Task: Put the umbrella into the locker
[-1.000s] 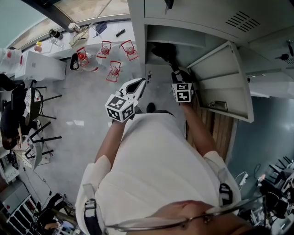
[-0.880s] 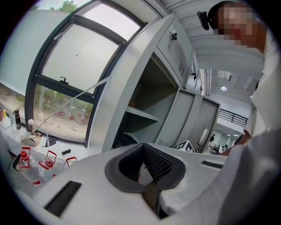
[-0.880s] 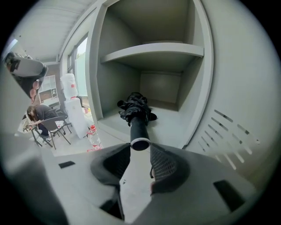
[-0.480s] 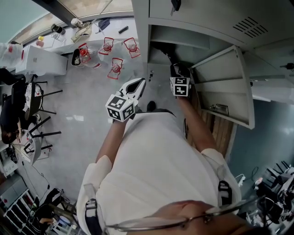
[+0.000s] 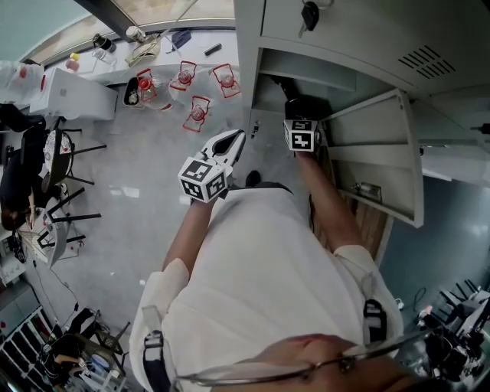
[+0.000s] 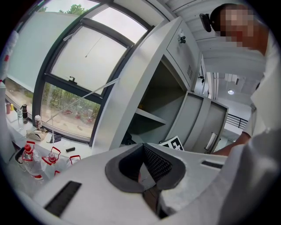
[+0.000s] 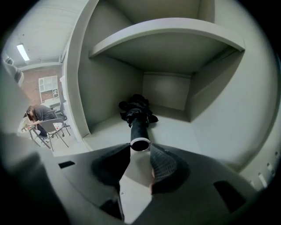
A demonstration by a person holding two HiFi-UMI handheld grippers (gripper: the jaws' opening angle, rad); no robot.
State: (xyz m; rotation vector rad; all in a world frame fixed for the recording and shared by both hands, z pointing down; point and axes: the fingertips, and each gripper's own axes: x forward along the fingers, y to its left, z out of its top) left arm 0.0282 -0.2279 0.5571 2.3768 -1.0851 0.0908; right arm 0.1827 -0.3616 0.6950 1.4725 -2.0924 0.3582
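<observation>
A folded black umbrella lies on the floor of an open grey locker compartment, its canopy end toward the back wall. Its round black handle, ringed in white, points back at me. My right gripper is shut on the end of that handle. In the head view the right gripper reaches into the locker opening, its jaws hidden inside. My left gripper hangs shut and empty outside the locker, left of the opening; in its own view the left gripper pads meet at the tips.
The locker door stands open to the right of my right arm. A shelf roofs the compartment. Keys hang from the door above. Bottles in red carriers stand on the floor to the left, with chairs farther left.
My right gripper has pushed deeper into the locker opening with the umbrella. The left gripper has stayed about where it was.
</observation>
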